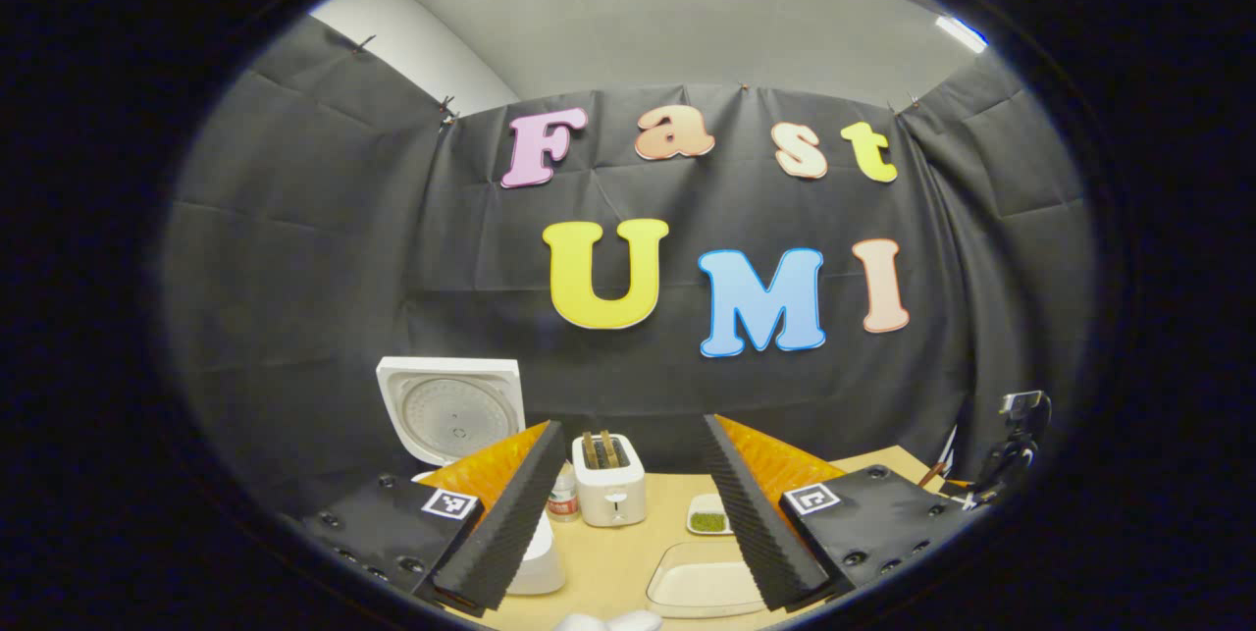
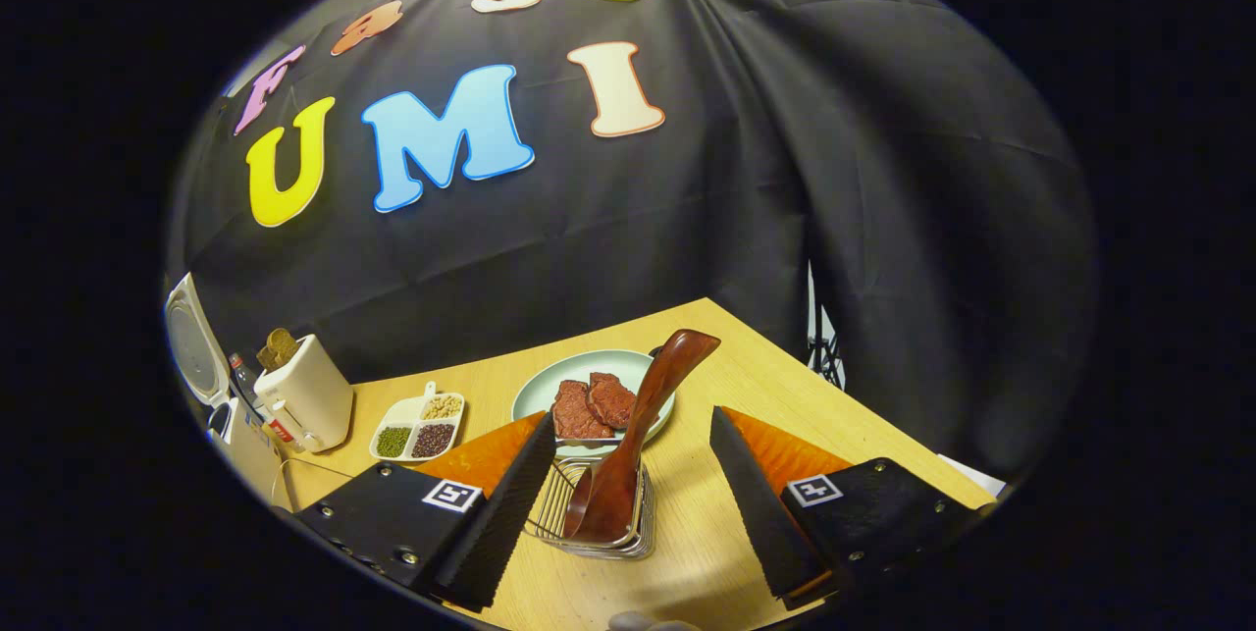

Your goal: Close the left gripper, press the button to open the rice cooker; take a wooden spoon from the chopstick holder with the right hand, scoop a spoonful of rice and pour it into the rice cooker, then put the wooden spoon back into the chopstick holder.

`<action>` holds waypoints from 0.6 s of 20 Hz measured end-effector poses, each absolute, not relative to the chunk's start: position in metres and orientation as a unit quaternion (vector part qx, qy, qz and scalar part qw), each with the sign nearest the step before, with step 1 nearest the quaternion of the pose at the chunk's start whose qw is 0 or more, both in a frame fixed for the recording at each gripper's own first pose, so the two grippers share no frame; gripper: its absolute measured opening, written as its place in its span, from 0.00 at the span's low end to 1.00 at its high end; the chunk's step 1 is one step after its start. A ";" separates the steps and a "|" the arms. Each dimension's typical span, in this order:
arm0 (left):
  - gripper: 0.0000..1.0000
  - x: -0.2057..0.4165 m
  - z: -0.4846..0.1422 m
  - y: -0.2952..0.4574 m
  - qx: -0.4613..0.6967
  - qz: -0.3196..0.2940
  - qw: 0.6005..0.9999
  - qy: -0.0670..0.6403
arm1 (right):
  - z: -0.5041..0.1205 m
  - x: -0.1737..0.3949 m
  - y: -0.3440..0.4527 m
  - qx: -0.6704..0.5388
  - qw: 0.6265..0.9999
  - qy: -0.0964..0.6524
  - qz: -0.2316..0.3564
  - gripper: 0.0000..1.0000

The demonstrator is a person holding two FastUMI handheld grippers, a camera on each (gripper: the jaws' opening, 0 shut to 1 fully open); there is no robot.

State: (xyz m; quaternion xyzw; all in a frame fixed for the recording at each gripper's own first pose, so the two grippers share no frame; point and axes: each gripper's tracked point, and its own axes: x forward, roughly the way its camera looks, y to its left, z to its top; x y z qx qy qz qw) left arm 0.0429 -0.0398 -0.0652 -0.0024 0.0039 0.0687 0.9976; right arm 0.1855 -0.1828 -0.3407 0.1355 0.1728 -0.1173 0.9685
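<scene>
The white rice cooker (image 1: 535, 562) stands at the left with its lid (image 1: 451, 410) raised upright. My left gripper (image 1: 633, 427) is open above the table, its left finger in front of the cooker body and nothing between the fingers. In the right gripper view, a dark wooden spoon (image 2: 643, 420) stands in the wire chopstick holder (image 2: 549, 508), leaning up to the right. My right gripper (image 2: 632, 418) is open, with the holder and spoon between its fingers, neither finger touching them. The cooker's lid (image 2: 188, 341) shows at the far left edge.
A white toaster (image 1: 608, 489) with bread, a small bottle (image 1: 563, 496), a dish of green beans (image 1: 708, 519) and a cream tray (image 1: 702, 582) sit on the wooden table (image 2: 746, 356). A plate (image 2: 535, 391) with meat, a divided bean dish (image 2: 417, 427) and the toaster (image 2: 304, 400) lie beyond the holder. A camera stand (image 1: 1020, 440) is far right.
</scene>
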 end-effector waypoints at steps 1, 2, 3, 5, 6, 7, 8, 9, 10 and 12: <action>0.98 0.045 -0.068 -0.038 -0.001 0.074 0.997 0.006 | -0.346 0.195 -0.186 0.141 0.967 0.175 -0.118 0.98; 0.98 0.046 -0.069 -0.037 0.001 0.079 0.997 0.007 | -0.350 0.204 -0.187 0.148 0.966 0.178 -0.117 0.97; 0.98 0.048 -0.072 -0.036 0.004 0.084 0.996 0.009 | -0.355 0.213 -0.188 0.157 0.964 0.181 -0.117 0.97; 0.98 0.050 -0.074 -0.033 0.012 0.093 0.996 0.012 | -0.361 0.225 -0.191 0.168 0.961 0.187 -0.116 0.97; 0.99 0.053 -0.076 -0.034 0.015 0.096 0.995 0.015 | -0.362 0.231 -0.192 0.169 0.961 0.185 -0.114 0.97; 0.99 0.055 -0.078 -0.033 0.017 0.098 0.995 0.018 | -0.361 0.235 -0.192 0.173 0.961 0.183 -0.112 0.98; 0.99 0.056 -0.080 -0.034 0.021 0.100 0.995 0.020 | -0.362 0.238 -0.193 0.176 0.960 0.186 -0.112 0.98; 0.99 0.058 -0.082 -0.034 0.025 0.102 0.994 0.022 | -0.365 0.240 -0.194 0.177 0.959 0.188 -0.114 0.98; 0.99 0.059 -0.083 -0.034 0.028 0.103 0.994 0.023 | -0.365 0.243 -0.196 0.181 0.959 0.188 -0.114 0.98; 0.98 0.061 -0.084 -0.036 0.027 0.101 0.994 0.024 | -0.365 0.244 -0.198 0.185 0.957 0.191 -0.115 0.98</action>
